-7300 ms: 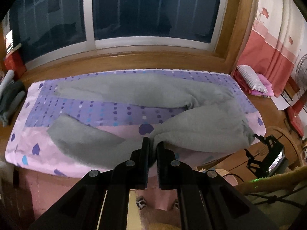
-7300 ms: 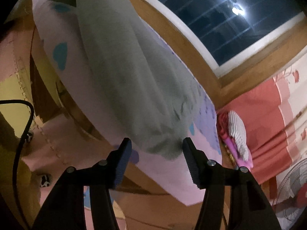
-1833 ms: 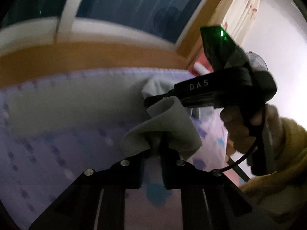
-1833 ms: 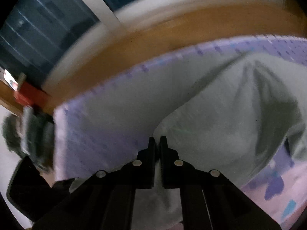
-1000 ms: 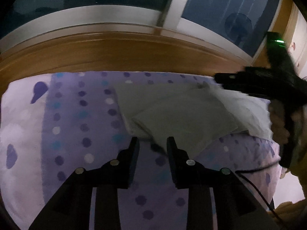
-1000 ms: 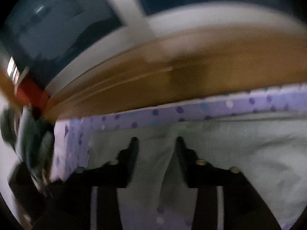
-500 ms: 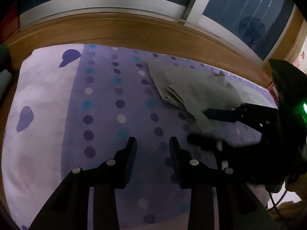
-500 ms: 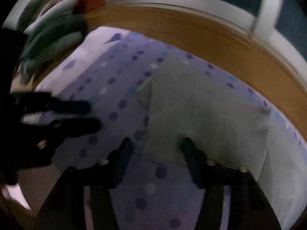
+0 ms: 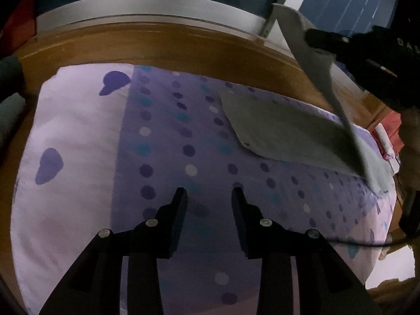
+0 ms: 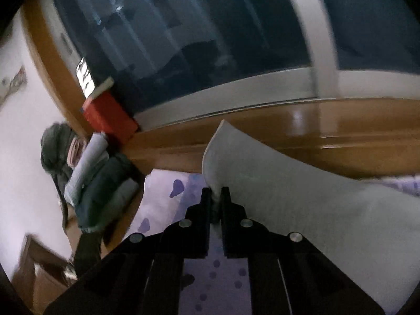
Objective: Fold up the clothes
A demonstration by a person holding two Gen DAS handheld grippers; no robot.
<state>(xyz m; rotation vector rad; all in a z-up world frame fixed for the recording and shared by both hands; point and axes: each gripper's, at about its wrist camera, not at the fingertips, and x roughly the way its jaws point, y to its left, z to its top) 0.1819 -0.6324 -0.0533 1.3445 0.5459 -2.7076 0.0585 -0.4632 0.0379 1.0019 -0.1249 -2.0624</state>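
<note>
Grey trousers lie on the purple dotted bed cover, one leg flat toward the right. My right gripper is shut on the cuff end of the other grey leg and holds it lifted above the bed; in the left wrist view that lifted leg rises as a taut strip to the right gripper's black body. My left gripper hangs open over bare cover, left of and below the flat leg, with nothing between its fingers.
A wooden sill and a dark window run behind the bed. A pile of dark and pale clothes and a red box sit at the bed's left end. Pink bedding lies at the far right.
Both grippers let go of the folded leg about a second ago. The right gripper has since shut on a trouser leg end and raised it off the bed. My left gripper stays open and has drawn back.
</note>
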